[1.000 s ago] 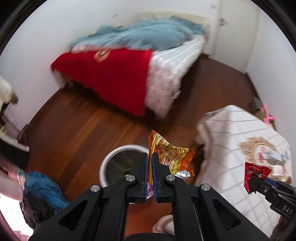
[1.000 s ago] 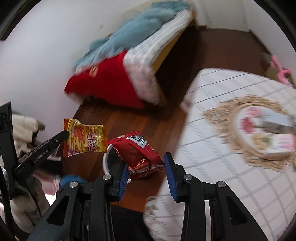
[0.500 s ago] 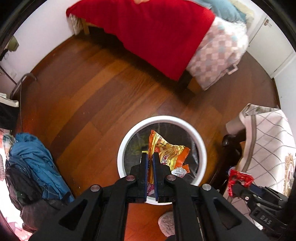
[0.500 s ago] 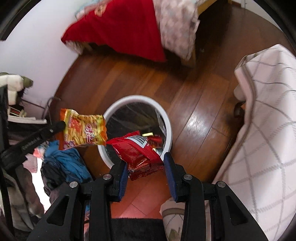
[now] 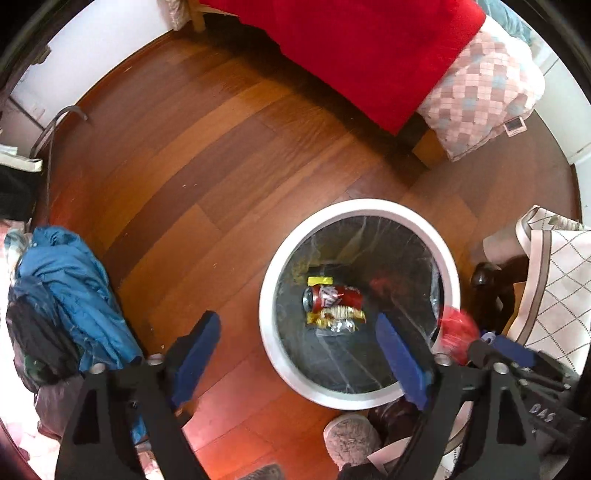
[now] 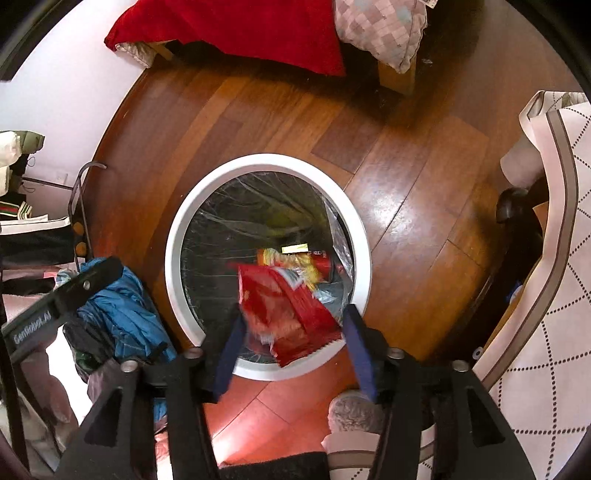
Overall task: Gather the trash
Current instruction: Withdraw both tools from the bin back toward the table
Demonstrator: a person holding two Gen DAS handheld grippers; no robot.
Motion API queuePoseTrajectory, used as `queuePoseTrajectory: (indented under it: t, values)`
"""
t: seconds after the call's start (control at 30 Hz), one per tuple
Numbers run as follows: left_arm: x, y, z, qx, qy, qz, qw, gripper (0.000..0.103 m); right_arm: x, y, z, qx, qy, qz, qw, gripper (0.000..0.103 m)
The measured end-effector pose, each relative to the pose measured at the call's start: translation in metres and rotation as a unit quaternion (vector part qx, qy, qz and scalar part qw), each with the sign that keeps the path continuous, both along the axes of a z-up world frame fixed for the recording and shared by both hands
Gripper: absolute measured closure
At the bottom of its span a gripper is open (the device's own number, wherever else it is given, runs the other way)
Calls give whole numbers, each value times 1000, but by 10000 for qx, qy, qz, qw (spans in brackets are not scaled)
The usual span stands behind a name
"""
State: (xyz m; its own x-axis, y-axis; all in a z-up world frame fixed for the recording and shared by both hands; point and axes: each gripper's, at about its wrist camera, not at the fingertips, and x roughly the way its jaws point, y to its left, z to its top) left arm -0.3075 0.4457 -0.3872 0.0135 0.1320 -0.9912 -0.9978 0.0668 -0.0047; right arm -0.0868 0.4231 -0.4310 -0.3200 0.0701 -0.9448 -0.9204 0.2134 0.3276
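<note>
White bin (image 5: 266, 295) (lined) stands on wooden floor (image 5: 177, 177) near bed (image 5: 369, 48)

Glossy wood floor (image 6: 413, 177); smooth white plastic bin (image 6: 360, 236), clear film liner; shiny foil wrapper (image 6: 291, 310); metal can (image 5: 332, 297).

The right tongs (image 6: 291, 339) pointed down over the white-rimmed trash bin (image 6: 177, 236), jaws opening, blue pads clear of the blurred red snack wrapper (image 6: 288, 314) that hung loose between them above the bin's mouth. Deeper in the lined bin lay a yellow-orange chip bag (image 6: 291, 260) and a red can (image 6: 325, 264). At the left edge the left tongs (image 6: 66, 295) crossed a heap of blue clothes (image 6: 122, 314) on the wooden floor (image 6: 406, 184). A red blanket (image 6: 240, 29) draped the bed above.
</note>
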Motion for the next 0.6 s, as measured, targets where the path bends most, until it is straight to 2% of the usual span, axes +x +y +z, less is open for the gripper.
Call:
queuePoseTrajectory:
  t: [0.03,0.17,0.23,0.47,0.6]
  values:
    - [-1,-3,1,37,55,15,10000,1,0,-1,2,28,-36,34,10000,29]
    - [-3,-19,8,158,166,48,9997,1,1,-4,13,126,-175,120,9997,12]
    - [-4,-27,15,240,224,46,9995,1,3,-9,21,203,-303,149,9992,0]
    - [4,-58,41,492,353,-39,9982,1,5,-31,50,343,-916,308,9947,0]
    - [7,-73,61,640,323,-75,9974,1,4,-45,71,454,-1032,399,9928,0]
